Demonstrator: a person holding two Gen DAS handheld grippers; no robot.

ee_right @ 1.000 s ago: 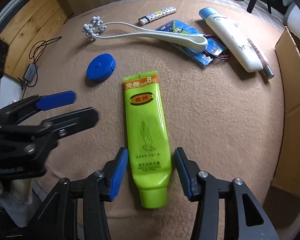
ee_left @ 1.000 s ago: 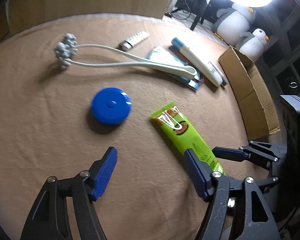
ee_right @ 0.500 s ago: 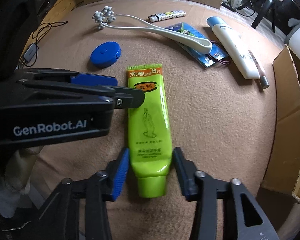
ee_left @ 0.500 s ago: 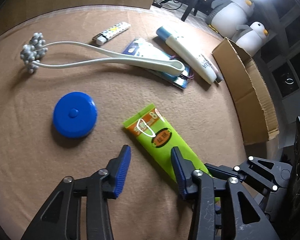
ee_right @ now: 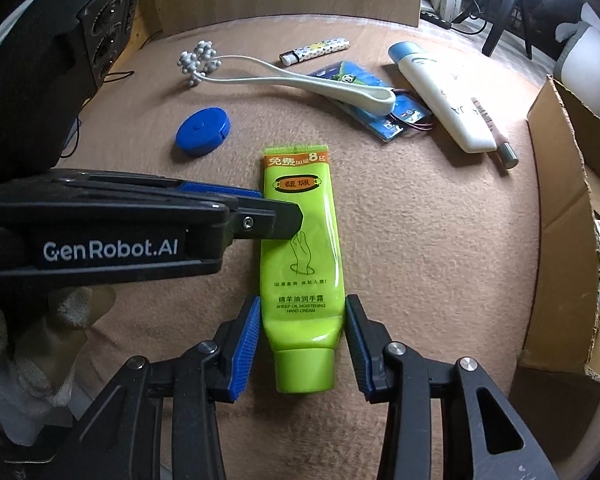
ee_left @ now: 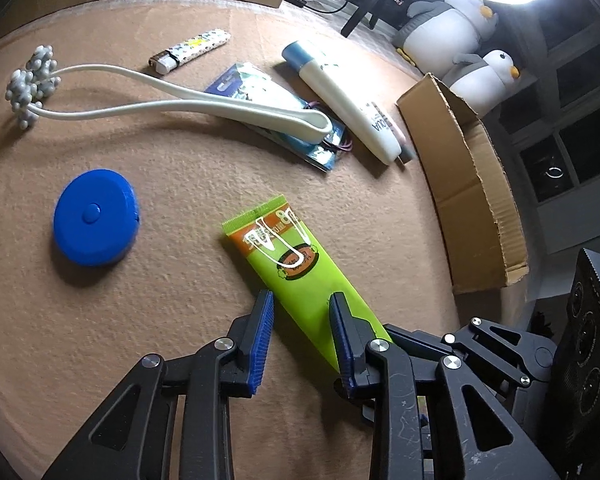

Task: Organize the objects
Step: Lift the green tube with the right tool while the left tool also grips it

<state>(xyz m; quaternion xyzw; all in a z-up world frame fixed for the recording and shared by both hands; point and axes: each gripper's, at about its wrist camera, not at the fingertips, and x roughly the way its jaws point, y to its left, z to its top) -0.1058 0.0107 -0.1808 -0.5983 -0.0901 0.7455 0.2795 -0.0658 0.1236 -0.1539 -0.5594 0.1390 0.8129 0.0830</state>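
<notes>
A green hand cream tube lies flat on the tan cloth, crimped end away, cap toward me. My right gripper is open with its blue pads on either side of the tube's cap end, a small gap on each side. My left gripper straddles the tube's middle from the left, jaws partly closed, apart from the tube or barely touching it. It shows in the right wrist view as a black arm over the tube's left edge.
A blue round tape measure, a white roller massager, a lighter, a blue packet and a white tube lie farther back. An open cardboard box stands at the right edge.
My left gripper has moved right onto the green tube and narrowed its jaws around it. My right gripper has stayed around the cap end, open.
</notes>
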